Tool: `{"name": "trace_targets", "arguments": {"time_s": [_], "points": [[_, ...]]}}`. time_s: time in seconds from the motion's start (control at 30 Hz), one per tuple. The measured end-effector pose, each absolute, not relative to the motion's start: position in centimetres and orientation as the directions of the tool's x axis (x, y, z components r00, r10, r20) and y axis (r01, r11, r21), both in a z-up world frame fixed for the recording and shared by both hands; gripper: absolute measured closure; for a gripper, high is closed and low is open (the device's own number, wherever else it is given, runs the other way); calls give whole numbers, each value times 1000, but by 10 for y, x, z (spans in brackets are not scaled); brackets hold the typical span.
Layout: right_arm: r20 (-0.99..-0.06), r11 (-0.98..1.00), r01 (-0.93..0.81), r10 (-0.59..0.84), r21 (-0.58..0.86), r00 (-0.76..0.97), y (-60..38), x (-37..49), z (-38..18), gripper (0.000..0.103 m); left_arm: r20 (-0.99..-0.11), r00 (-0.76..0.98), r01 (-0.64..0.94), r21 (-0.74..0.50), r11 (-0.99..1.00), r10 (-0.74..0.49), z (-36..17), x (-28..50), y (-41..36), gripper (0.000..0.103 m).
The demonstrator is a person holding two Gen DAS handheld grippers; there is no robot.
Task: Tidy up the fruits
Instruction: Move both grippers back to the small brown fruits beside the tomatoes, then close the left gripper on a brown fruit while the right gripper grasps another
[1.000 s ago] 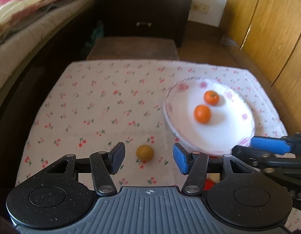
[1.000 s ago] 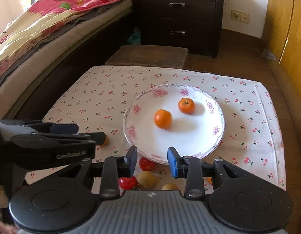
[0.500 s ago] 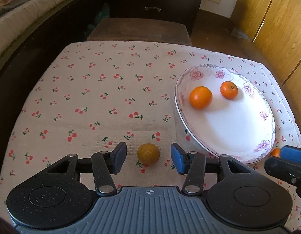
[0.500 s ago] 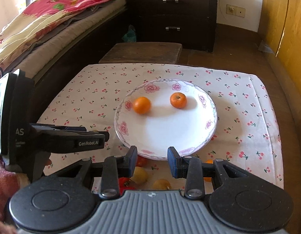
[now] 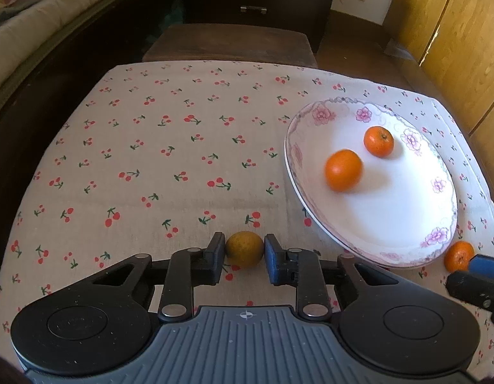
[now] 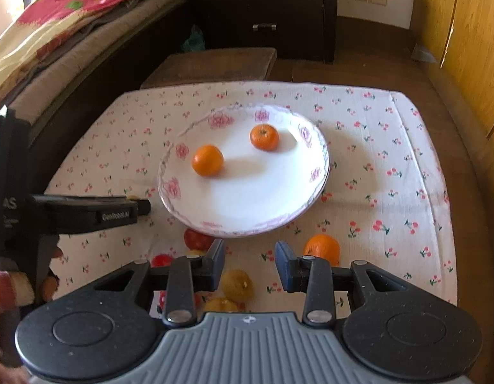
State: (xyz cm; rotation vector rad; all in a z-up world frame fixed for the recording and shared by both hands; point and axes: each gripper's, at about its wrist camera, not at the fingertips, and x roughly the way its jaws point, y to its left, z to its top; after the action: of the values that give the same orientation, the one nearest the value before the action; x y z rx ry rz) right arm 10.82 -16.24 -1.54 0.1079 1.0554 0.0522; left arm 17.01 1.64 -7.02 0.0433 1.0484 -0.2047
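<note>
My left gripper (image 5: 244, 255) is shut on a small yellow-brown fruit (image 5: 244, 247) that rests on the cherry-print cloth; both pads press its sides. To its right a white flowered plate (image 5: 391, 204) holds two oranges (image 5: 343, 169) (image 5: 378, 141). In the right wrist view my right gripper (image 6: 249, 264) hovers open just in front of the plate (image 6: 247, 201), with only cloth between its fingers. A loose orange (image 6: 322, 248) lies just right of it. Yellow fruits (image 6: 237, 284) and red fruits (image 6: 197, 238) lie under and left of it.
The cloth-covered table (image 5: 170, 147) stands beside a bed (image 6: 54, 41), with a low wooden stool (image 6: 211, 64) and a dark dresser (image 6: 263, 9) behind it. Wooden cupboard doors (image 5: 455, 32) line the right side. A person's hand (image 6: 51, 256) holds the left tool.
The left jaws have closed onto the yellow-brown fruit, and that gripper has come down closer to the cloth. The right gripper has drifted a little to the right, its jaws unchanged.
</note>
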Motion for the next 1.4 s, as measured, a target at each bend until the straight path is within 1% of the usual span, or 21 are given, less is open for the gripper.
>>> {"name": "trace_targets", "arguments": {"time_s": [0.47, 0.6, 0.67, 0.97, 1.03, 1.17, 1.4], "points": [[-912, 994, -23, 107, 107, 396, -152, 109, -46, 67, -870, 458, 210, -97, 973, -185, -66, 161, 16, 69], [-913, 994, -42, 110, 102, 393, -148, 110, -51, 68, -870, 456, 205, -105, 973, -189, -69, 165, 18, 68], [-915, 994, -52, 110, 98, 388, -145, 111, -52, 68, -870, 456, 201, -106, 974, -189, -70, 167, 19, 65], [-917, 994, -67, 102, 83, 386, -144, 110, -55, 72, -865, 467, 202, -95, 975, -182, -70, 173, 17, 64], [-915, 994, -66, 105, 86, 389, -144, 110, -54, 75, -866, 468, 207, -86, 975, -176, -70, 173, 15, 65], [-915, 996, -56, 89, 73, 395, -145, 108, -54, 75, -869, 463, 214, -81, 973, -174, -70, 170, 13, 69], [-907, 996, -34, 95, 88, 411, -153, 104, -46, 75, -873, 457, 221, -74, 972, -170, -66, 161, 14, 69]]}}
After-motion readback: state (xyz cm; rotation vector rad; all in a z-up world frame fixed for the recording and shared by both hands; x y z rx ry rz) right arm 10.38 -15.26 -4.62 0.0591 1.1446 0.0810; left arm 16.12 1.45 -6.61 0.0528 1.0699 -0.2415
